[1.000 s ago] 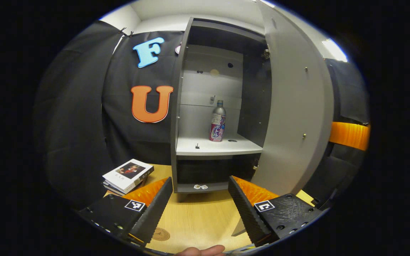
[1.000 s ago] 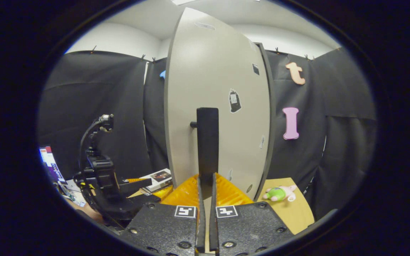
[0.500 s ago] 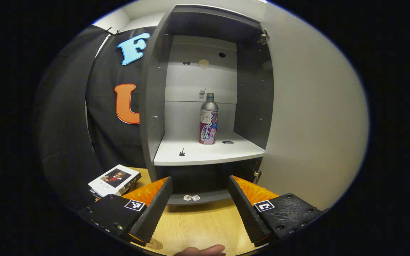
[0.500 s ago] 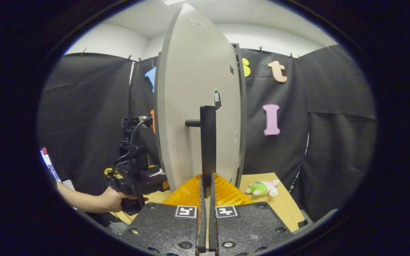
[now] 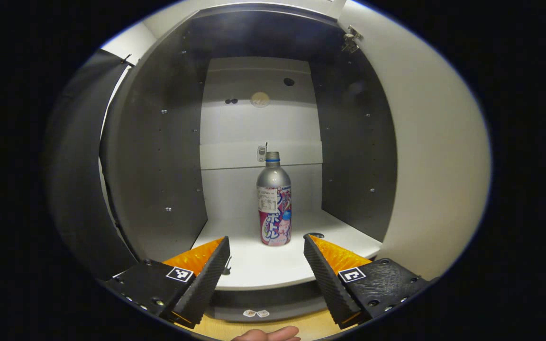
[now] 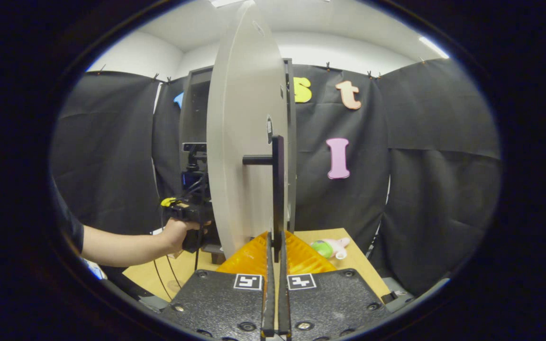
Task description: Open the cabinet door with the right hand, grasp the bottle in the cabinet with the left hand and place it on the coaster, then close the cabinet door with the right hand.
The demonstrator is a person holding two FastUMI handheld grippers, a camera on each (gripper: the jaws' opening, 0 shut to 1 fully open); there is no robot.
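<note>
Silver and upright, the bottle [image 5: 274, 204] stands near the middle of the cabinet [image 5: 159, 156] shelf [image 5: 263, 265], toward its back. At the shelf's front edge the left gripper [image 5: 266, 270] is spread wide, apart from the bottle. Beside it the door [image 6: 244, 142] stands open, and the right gripper [image 6: 275, 265] is clamped on the handle [image 6: 277, 189].

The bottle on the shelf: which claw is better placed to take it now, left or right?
Left. The left claw is open and faces the upright bottle inside the cabinet. The right claw is shut on the door handle, holding the door open.
</note>
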